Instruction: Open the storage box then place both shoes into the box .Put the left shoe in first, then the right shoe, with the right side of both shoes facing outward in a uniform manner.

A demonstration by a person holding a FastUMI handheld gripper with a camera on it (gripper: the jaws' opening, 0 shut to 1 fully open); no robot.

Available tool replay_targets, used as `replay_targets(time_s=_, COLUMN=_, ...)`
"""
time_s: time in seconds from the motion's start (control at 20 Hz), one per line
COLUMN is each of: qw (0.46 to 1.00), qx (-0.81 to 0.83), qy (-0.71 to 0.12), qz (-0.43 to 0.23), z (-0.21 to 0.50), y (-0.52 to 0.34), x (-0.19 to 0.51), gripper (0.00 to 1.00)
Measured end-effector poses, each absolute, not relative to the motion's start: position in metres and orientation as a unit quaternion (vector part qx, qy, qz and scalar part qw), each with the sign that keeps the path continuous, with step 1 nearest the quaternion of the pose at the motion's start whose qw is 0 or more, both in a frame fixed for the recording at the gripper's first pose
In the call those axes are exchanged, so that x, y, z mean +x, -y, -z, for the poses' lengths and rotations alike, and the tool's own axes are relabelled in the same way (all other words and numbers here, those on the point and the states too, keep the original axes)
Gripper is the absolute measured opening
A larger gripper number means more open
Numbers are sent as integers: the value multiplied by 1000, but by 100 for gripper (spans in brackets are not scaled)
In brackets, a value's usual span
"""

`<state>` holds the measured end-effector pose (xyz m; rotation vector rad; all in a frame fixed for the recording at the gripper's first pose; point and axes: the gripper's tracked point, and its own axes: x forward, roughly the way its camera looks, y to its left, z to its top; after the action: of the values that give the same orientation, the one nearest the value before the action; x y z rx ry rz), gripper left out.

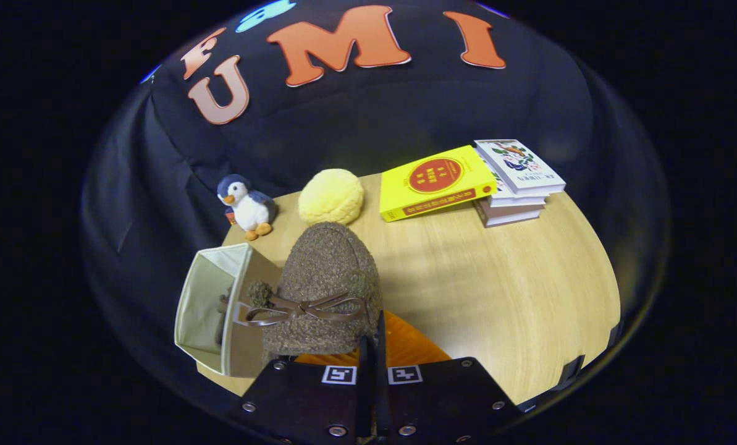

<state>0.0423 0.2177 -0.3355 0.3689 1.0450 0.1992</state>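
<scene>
My gripper (373, 339) is shut on a brown fuzzy shoe (328, 272) with a thin brown bow across its top; the two fingers stand close together, pinching its near edge. The shoe hangs toe-away just ahead of the fingers, above the wooden table (498, 290). Left of the shoe stands the open cream storage box (200, 303), its opening turned towards me. A brown shape (225, 309) sits inside it against the right wall, apparently the other shoe, mostly hidden. An orange flat piece (414, 349) lies under the shoe, right by the fingers.
A plush penguin (248, 207) and a yellow plush ball (331, 196) sit at the table's far edge beyond the box and shoe. A yellow book (433, 182) leans on a stack of books (516, 185) at the far right. Bare tabletop lies right of the shoe.
</scene>
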Motion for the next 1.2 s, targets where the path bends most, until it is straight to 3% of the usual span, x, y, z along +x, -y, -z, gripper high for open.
replay_targets(time_s=0.45, qw=845, qx=150, qy=-487, qz=-163, z=284, y=-368, x=59, gripper=4)
replay_targets(time_s=0.9, qw=833, qx=100, qy=-526, qz=-137, z=324, y=-436, x=53, gripper=6)
replay_targets(time_s=1.0, qw=832, qx=83, qy=-532, qz=-135, z=335, y=-442, x=49, gripper=9)
replay_targets(time_s=1.2, qw=838, qx=78, qy=-522, qz=-139, z=329, y=-447, x=49, gripper=26)
